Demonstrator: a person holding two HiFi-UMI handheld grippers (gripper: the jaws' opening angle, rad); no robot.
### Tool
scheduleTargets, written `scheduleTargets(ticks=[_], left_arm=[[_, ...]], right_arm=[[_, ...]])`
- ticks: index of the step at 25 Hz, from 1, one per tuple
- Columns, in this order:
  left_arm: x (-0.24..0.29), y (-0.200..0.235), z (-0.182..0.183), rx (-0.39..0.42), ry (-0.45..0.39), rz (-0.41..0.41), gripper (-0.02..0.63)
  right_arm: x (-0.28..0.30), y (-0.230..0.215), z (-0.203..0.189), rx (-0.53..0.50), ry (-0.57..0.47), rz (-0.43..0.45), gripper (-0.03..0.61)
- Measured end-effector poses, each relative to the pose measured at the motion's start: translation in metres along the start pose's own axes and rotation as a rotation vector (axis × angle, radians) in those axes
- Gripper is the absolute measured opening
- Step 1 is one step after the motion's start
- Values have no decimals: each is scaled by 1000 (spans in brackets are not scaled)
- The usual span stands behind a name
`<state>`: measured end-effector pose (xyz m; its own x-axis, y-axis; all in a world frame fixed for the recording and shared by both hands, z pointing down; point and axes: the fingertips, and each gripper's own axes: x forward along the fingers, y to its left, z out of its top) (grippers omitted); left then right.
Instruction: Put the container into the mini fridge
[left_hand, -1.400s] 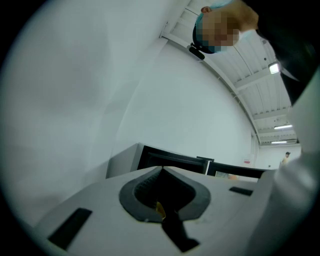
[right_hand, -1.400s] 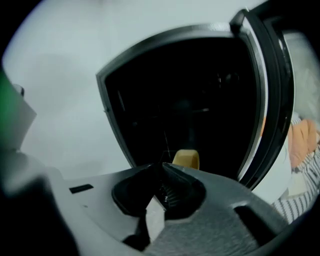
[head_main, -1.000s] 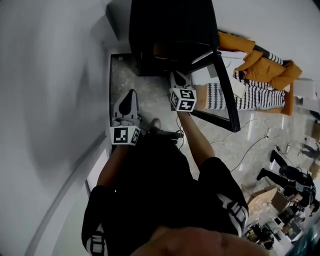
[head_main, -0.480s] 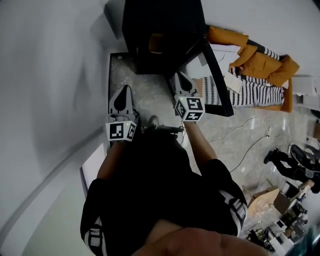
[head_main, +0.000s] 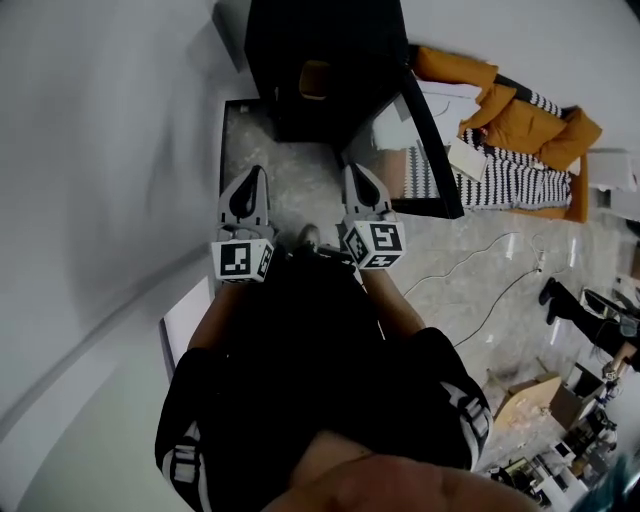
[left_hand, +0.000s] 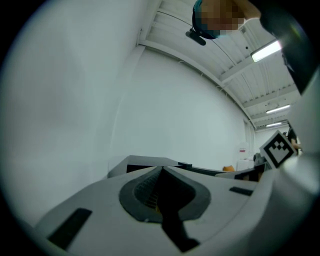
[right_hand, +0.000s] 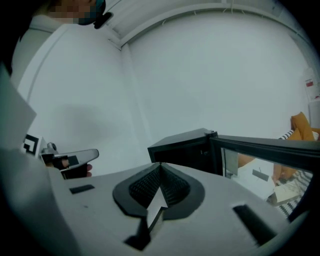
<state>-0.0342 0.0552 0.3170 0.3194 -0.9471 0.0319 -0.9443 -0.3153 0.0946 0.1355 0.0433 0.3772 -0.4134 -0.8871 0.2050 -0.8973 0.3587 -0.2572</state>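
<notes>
**Status.** The left tongs (head_main: 257, 172) and the right tongs (head_main: 357, 170) are both fully closed, pad against pad, with nothing between them. Each gripper view confirms this. They hang side by side above the floor (head_main: 300, 190). The mini fridge (head_main: 330, 40) lies at 12 o'clock, well apart from either tip.

**Contents.** An orange object, judged to be the container (head_main: 316, 78), sits inside the dark fridge cavity near its front opening. Nothing else can be made out in there. The glass door (head_main: 432, 150) stands open, swung out toward 1 o'clock of the right tongs.

**Procedure.** Placement appears complete, so the remaining action is judged to be closing the door.
1. Confirm that the container clears the door line.
2. Use the right tongs, kept closed, as a pusher.
3. Contact the door's outer face near its free edge.
4. Sweep the door toward 11 o'clock in one slow arc.
5. Keep the left tongs out of the closing gap.
</notes>
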Motion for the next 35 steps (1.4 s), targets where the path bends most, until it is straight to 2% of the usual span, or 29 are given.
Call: scheduleTargets(ticks=[7,14,35], left_arm=[[-11,-2,12,2,-9,-59,5],[-20,0,10,-13,-13,-104,5],[-37,6,13,-29,-45,-104,5]], right_arm=[[-24,38,0,27,-21,-6,5],[-31,62,-10,3,-13,5,2],[-37,80,-8,-34,-40,26,2]])
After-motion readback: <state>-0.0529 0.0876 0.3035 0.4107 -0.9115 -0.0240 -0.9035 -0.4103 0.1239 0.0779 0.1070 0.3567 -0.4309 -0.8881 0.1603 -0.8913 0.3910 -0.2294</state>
